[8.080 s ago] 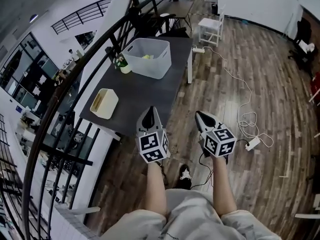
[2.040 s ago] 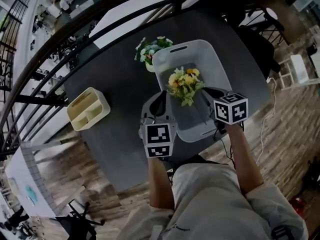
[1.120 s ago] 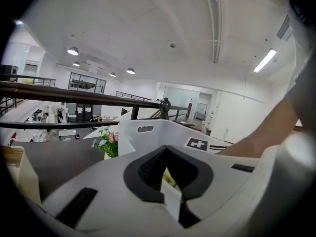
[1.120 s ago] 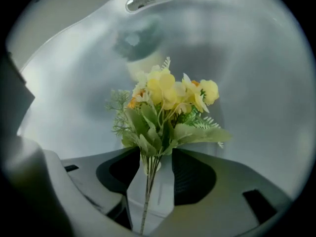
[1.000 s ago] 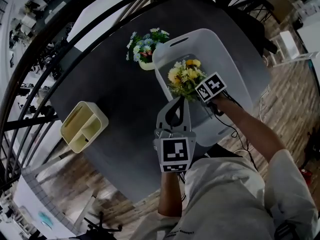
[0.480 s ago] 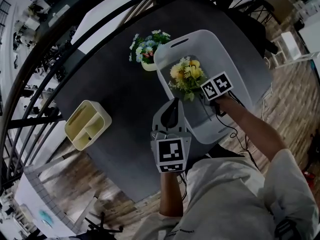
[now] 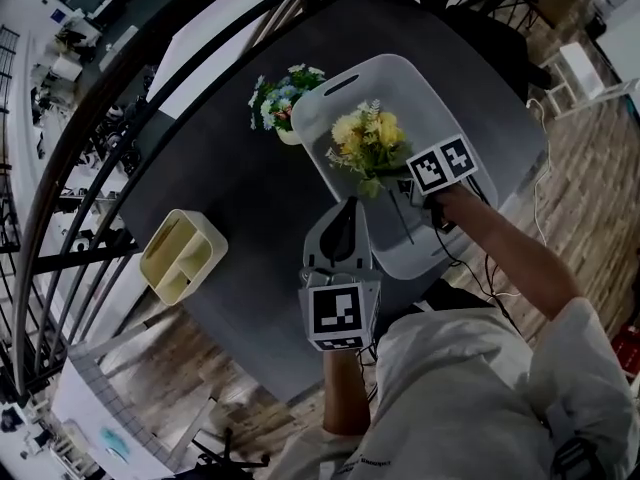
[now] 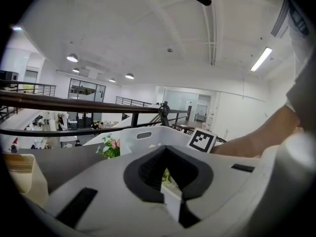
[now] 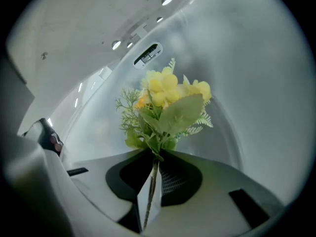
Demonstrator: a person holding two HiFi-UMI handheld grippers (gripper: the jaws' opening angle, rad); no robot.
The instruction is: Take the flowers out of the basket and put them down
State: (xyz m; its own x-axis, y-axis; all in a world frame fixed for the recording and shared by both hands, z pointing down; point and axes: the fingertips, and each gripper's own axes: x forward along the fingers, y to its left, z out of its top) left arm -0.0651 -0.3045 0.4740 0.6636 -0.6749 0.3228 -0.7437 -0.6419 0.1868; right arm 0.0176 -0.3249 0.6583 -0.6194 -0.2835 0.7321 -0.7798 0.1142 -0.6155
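A bunch of yellow flowers (image 7: 365, 138) with green leaves hangs over the pale plastic basket (image 7: 452, 88). My right gripper (image 7: 408, 183) is shut on its thin stem; the jaws have just been closing on it. In the right gripper view the stem runs down between the jaws (image 9: 150, 194), and the yellow flowers (image 9: 168, 105) stand up against the basket's wall (image 9: 247, 83). My left gripper (image 7: 341, 230) rests shut and holds nothing, just outside the basket's near left corner. In the left gripper view its jaws (image 8: 172, 199) meet, with the basket (image 8: 143, 135) behind them.
A second bunch of blue, white and pink flowers in a small pot (image 7: 280, 100) stands on the dark table (image 7: 240, 198) by the basket's far left corner. A cream organiser (image 7: 182, 256) sits at the table's left. A black railing (image 7: 130, 98) runs behind.
My right gripper has closed on the yellow bunch's stem and risen with it, so the flowers stand higher in the basket. The left gripper has stayed put.
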